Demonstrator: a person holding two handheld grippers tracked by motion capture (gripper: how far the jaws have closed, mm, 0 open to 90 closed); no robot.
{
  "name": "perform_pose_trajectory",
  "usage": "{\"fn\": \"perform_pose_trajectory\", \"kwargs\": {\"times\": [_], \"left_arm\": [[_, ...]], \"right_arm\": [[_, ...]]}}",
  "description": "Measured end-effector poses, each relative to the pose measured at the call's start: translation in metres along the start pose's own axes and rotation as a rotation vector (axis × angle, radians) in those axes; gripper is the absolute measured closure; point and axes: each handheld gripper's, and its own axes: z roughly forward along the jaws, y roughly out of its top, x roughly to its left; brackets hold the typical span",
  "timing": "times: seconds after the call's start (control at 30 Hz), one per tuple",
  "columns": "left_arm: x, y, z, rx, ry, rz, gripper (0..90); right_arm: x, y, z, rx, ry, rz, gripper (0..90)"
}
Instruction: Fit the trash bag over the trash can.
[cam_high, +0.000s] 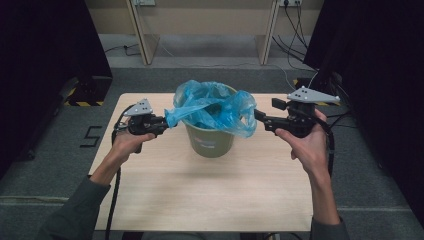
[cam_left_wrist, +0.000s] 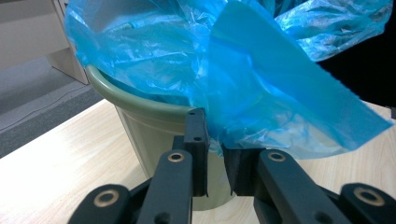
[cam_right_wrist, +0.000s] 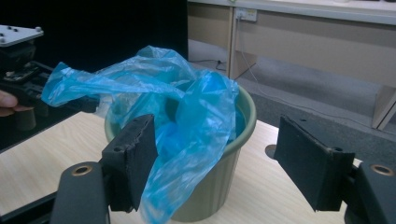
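Bag: blue plastic bag (cam_high: 215, 107) sits in the green bin (cam_high: 212, 140), bunched above the rim, one flap hanging over the rim toward the right edge of the table (cam_high: 200, 190), one corner stretched toward the left edge.
Bin: upright near the middle of the far edge of the table; holds the blue bag, rest of the inside hidden.
Left gripper (cam_high: 162, 122): clamped on the stretched corner of the bag, jaws nearly together with the film pinched between them; held level, pointing at the bin.
Left hand (cam_high: 127, 142): wraps the handle from below, forearm rising from the near left corner.
Right gripper (cam_high: 260, 117): jaws standing apart, nothing pressed between them, hanging flap just beside one jaw; pointing level at the bin.
Right hand (cam_high: 305, 145): grips the body from beneath, forearm coming from the near right corner.
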Motion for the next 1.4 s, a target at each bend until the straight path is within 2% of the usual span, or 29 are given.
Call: {"fn": "perform_pose_trajectory", "kwargs": {"times": [0.07,0.1,0.13,0.17,0.23,0.27,0.3,0.37,0.43,0.47,0.6,0.67,0.7,0.73,0.77,0.8,0.9,0.93,0.97,1.03,1.07,1.13,1.17,1.2,1.23,1.27,1.3,1.37,1.4], "left_arm": [[-0.001,0.001,0.001,-0.006,-0.006,-0.003,79.8],[-0.001,0.001,0.001,-0.006,-0.006,-0.003,79.8],[-0.001,0.001,0.002,-0.004,-0.006,0.003,79.8],[-0.001,0.001,0.001,-0.005,-0.005,0.002,79.8],[0.001,0.000,0.000,-0.008,-0.001,-0.004,80.4],[0.002,-0.001,-0.001,-0.007,0.001,-0.005,80.8],[0.002,-0.001,-0.001,-0.007,0.001,-0.005,81.2],[0.006,-0.003,-0.004,-0.011,0.005,-0.014,81.5],[0.007,-0.005,-0.005,-0.013,0.001,-0.023,81.9],[0.007,-0.008,-0.005,-0.014,-0.014,-0.038,82.3],[0.005,-0.013,-0.005,0.005,-0.009,-0.018,84.1],[0.007,-0.020,-0.006,0.010,-0.015,-0.023,85.2],[0.007,-0.020,-0.006,0.010,-0.015,-0.023,85.4],[0.008,-0.022,-0.007,0.012,-0.013,-0.024,85.5],[0.010,-0.023,-0.008,0.012,-0.009,-0.029,85.5],[0.015,-0.027,-0.009,0.019,-0.002,-0.042,85.8],[0.019,-0.029,-0.009,0.033,0.004,-0.044,85.5],[0.025,-0.034,-0.006,0.045,0.014,-0.062,85.3],[0.025,-0.034,-0.006,0.045,0.014,-0.062,84.9],[0.030,-0.040,-0.002,0.055,0.012,-0.093,84.2],[0.030,-0.043,0.000,0.070,0.014,-0.094,79.3],[0.028,-0.042,-0.001,0.070,0.017,-0.095,66.0],[0.028,-0.042,-0.001,0.070,0.017,-0.095,57.0],[0.024,-0.038,-0.007,0.069,0.029,-0.081,50.5],[0.024,-0.038,-0.007,0.069,0.029,-0.081,44.2],[0.018,-0.030,-0.015,0.070,0.038,-0.061,38.2],[0.018,-0.030,-0.015,0.070,0.038,-0.061,33.9],[0.008,-0.020,-0.027,0.055,0.041,-0.027,27.7],[0.005,-0.017,-0.030,0.056,0.038,-0.015,24.3]], "right_arm": [[0.006,-0.001,0.019,0.048,0.012,0.000,29.2],[0.006,-0.001,0.019,0.048,0.012,0.000,29.2],[0.010,-0.009,0.034,0.080,0.028,0.014,31.6],[0.011,-0.014,0.043,0.101,0.034,0.015,35.2],[0.011,-0.024,0.054,0.124,0.048,0.004,50.0],[0.011,-0.028,0.056,0.137,0.056,-0.001,56.3],[0.011,-0.028,0.056,0.137,0.056,-0.001,56.3],[0.010,-0.042,0.059,0.175,0.075,-0.034,72.8],[0.008,-0.048,0.058,0.193,0.085,-0.044,76.0],[0.007,-0.057,0.056,0.209,0.094,-0.038,81.6],[0.006,-0.073,0.053,0.231,0.093,-0.052,86.5],[0.006,-0.090,0.055,0.261,0.095,-0.051,88.4],[0.006,-0.090,0.055,0.261,0.095,-0.051,88.4],[0.006,-0.101,0.058,0.280,0.097,-0.049,88.8],[0.006,-0.101,0.058,0.280,0.097,-0.049,88.8],[0.004,-0.113,0.063,0.311,0.085,-0.050,89.0],[0.003,-0.122,0.067,0.336,0.080,-0.041,89.0],[0.004,-0.127,0.070,0.357,0.071,-0.056,88.9],[0.005,-0.129,0.071,0.363,0.071,-0.061,88.6],[0.007,-0.130,0.072,0.373,0.074,-0.065,86.9],[0.008,-0.131,0.074,0.391,0.067,-0.065,75.3],[0.008,-0.130,0.073,0.391,0.049,-0.064,59.7],[0.008,-0.130,0.073,0.391,0.049,-0.064,59.7],[0.008,-0.127,0.066,0.379,0.038,-0.039,45.2],[0.008,-0.127,0.066,0.379,0.038,-0.039,45.2],[0.009,-0.121,0.054,0.349,0.034,-0.032,36.9],[0.009,-0.121,0.054,0.349,0.034,-0.032,36.9],[0.010,-0.110,0.030,0.267,0.073,-0.011,32.0],[0.011,-0.106,0.023,0.248,0.076,-0.015,31.1]]}}
